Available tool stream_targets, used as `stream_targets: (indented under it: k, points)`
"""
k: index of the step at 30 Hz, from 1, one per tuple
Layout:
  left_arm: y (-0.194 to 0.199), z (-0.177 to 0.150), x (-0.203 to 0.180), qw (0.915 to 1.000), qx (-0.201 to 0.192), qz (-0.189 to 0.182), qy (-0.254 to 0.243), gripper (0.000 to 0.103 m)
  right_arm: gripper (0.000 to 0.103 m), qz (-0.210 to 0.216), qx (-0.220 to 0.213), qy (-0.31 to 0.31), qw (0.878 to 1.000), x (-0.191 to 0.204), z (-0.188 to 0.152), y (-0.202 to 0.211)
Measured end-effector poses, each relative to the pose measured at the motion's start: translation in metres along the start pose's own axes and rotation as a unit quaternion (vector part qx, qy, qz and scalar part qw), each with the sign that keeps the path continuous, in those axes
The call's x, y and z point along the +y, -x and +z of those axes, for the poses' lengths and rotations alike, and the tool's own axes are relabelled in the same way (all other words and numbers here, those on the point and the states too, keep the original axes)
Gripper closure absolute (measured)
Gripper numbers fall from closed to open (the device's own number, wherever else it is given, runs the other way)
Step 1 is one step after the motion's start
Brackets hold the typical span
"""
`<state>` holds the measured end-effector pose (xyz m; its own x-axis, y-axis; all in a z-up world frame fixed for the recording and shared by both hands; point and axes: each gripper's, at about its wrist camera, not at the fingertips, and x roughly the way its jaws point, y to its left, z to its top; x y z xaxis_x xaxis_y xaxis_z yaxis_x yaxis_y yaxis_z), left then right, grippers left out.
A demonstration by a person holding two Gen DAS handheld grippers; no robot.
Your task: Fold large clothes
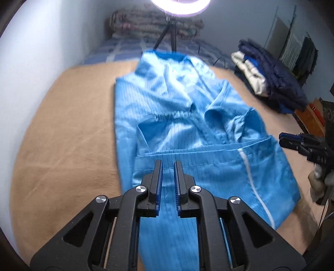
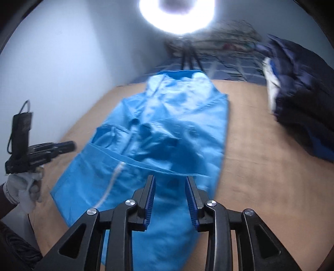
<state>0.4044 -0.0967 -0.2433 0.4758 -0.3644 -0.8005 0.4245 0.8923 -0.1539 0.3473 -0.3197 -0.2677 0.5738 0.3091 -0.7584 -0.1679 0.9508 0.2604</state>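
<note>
A bright ring light [image 1: 180, 6] on a black tripod [image 1: 168, 34] stands at the far end; pale blue-grey walls [image 1: 52, 41] enclose a tan cloth-covered surface [image 1: 68, 133]; beyond it lies blue checked bedding [image 1: 117, 51], with a patterned rolled quilt [image 1: 142, 23] against the wall.

Tan bed cover [image 1: 68, 133], blue garment [image 1: 177, 129]; folded clothes pile [image 1: 271, 79]

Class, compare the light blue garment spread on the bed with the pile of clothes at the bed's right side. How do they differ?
The light blue garment lies alone, spread out long on the tan bed cover; the pile of clothes is a folded stack of several pieces. The garment is one pale, shiny blue with a white stripe; the pile is mostly dark navy with white and bright blue. Both rest on the same bed.
</note>
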Motion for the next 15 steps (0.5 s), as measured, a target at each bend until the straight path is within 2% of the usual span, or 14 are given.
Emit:
stream_targets:
  k: [3,5,8,11,12,13,15]
  points:
    - [-0.021,-0.002,0.008,0.9996,0.014,0.018,0.016,0.094,0.075,-0.021,0.027,0.03,0.999,0.011,-0.002,-0.027]
    - [-0.032,-0.008,0.015,0.9991,0.029,0.012,0.028,0.094,0.078,-0.052,0.054,0.044,0.996,0.009,-0.009,-0.05]
    - [-0.036,-0.016,0.016,0.9998,0.014,0.007,0.015,0.093,0.078,-0.04,0.052,0.021,0.998,-0.002,-0.014,-0.058]
    - [-0.035,-0.011,0.014,0.9995,0.03,0.005,0.007,0.093,0.076,-0.047,0.067,0.029,0.996,0.002,-0.01,-0.061]
    - [-0.032,-0.006,0.017,0.9989,0.043,-0.008,0.018,0.091,0.076,-0.045,0.08,0.03,0.995,0.003,-0.006,-0.06]
    - [-0.028,-0.004,0.02,0.9984,0.046,-0.02,0.026,0.085,0.074,-0.035,0.088,0.023,0.995,0.002,-0.001,-0.056]
    - [-0.014,0.007,0.028,0.9976,0.029,-0.042,0.046,0.07,0.07,-0.002,0.07,0.004,0.998,-0.003,0.008,-0.04]
